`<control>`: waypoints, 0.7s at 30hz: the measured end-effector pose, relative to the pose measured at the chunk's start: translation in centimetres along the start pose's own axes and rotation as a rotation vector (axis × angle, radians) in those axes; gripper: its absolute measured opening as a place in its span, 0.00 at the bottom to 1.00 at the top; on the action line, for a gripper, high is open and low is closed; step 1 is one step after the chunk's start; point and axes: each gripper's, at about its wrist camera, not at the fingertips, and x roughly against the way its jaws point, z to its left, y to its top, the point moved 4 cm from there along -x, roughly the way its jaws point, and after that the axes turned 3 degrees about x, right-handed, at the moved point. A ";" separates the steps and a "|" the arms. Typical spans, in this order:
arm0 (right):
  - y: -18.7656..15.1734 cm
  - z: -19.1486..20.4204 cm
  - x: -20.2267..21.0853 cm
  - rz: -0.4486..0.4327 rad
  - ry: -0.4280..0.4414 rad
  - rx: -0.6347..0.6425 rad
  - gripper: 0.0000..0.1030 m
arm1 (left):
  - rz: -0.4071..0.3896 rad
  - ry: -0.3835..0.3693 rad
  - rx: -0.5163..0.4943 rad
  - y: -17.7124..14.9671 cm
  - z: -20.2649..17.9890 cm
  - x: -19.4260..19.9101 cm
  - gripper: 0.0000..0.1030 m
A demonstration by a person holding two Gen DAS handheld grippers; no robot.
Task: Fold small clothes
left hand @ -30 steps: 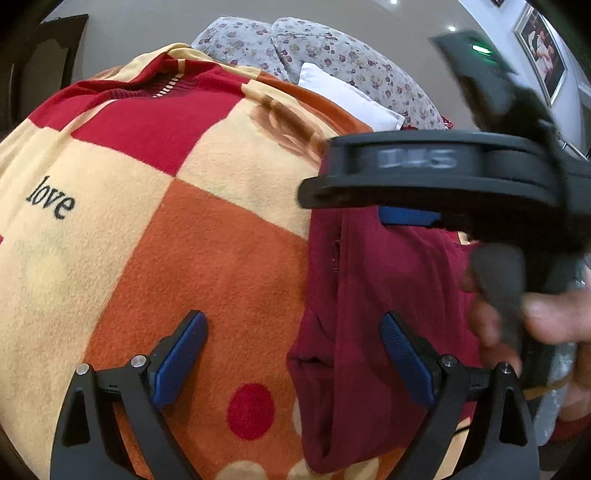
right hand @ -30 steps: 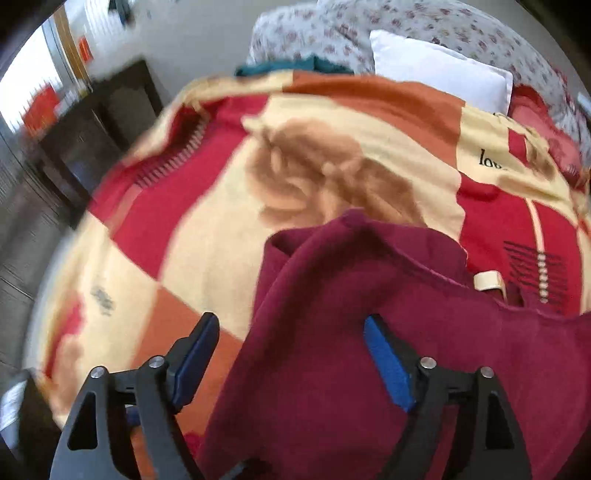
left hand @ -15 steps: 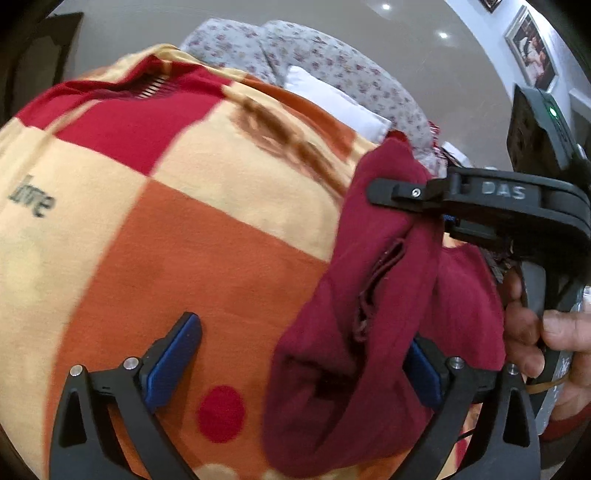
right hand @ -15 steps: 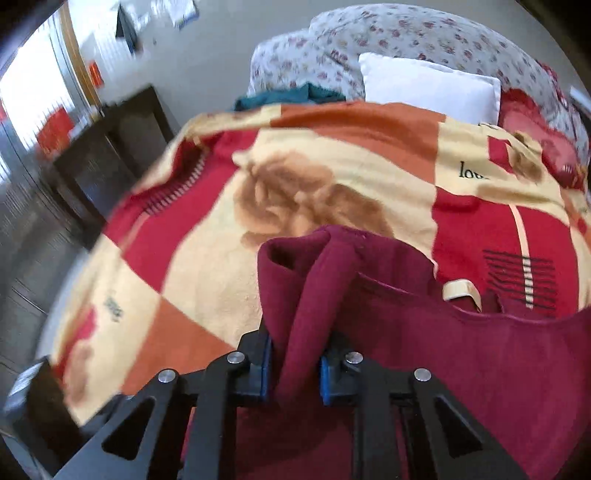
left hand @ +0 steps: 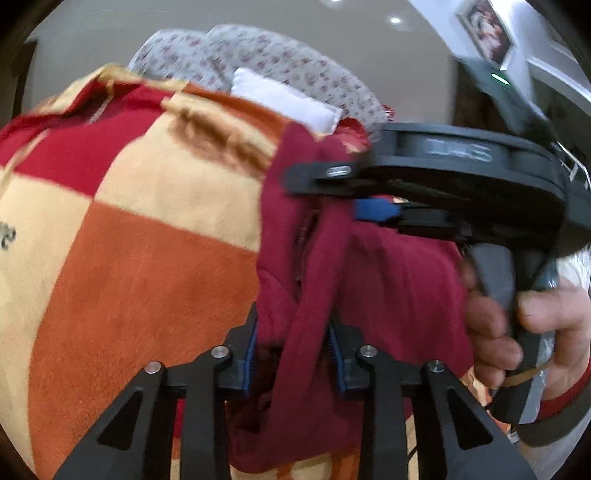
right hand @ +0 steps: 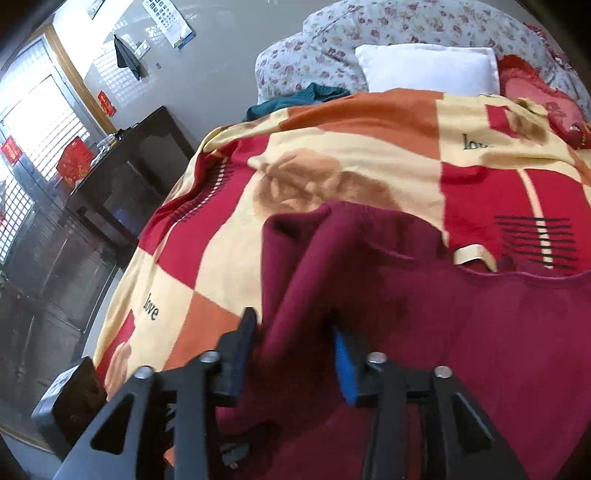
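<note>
A dark red garment point(left hand: 399, 280) lies bunched on a checked blanket point(left hand: 147, 236) on a bed. My left gripper point(left hand: 293, 354) is shut on a fold of the garment's near edge. My right gripper point(right hand: 293, 354) is shut on another bunched edge of the same garment point(right hand: 461, 314), lifted off the blanket. In the left wrist view the right gripper point(left hand: 373, 208) shows side-on above the cloth, held by a hand point(left hand: 517, 325). A cream label point(right hand: 471, 254) shows at the garment's far edge.
A white pillow point(right hand: 424, 66) and a flowered quilt point(right hand: 369, 22) lie at the head of the bed. A teal garment point(right hand: 295, 99) sits by the quilt. A dark wooden cabinet point(right hand: 122, 177) stands left of the bed. A picture point(left hand: 484, 26) hangs on the wall.
Both grippers closed on the red garment, first the right and then the left. The right one lifted its edge up off the blanket.
</note>
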 end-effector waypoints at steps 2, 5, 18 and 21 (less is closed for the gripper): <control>0.0 0.6 -0.7 0.018 -0.016 0.017 0.54 | -0.016 0.001 -0.048 -0.2 -0.9 0.3 0.26; -0.1 0.9 -1.5 0.033 -0.006 0.004 0.59 | -0.033 -0.004 -0.095 -0.4 -2.1 0.6 0.26; -1.1 -0.3 5.8 -0.115 -0.086 0.086 0.22 | -0.050 -0.108 -0.205 -0.4 -10.1 3.4 0.26; -1.1 -2.0 10.3 -0.167 -0.088 0.088 0.20 | -0.035 -0.122 -0.258 0.1 -14.8 3.2 0.26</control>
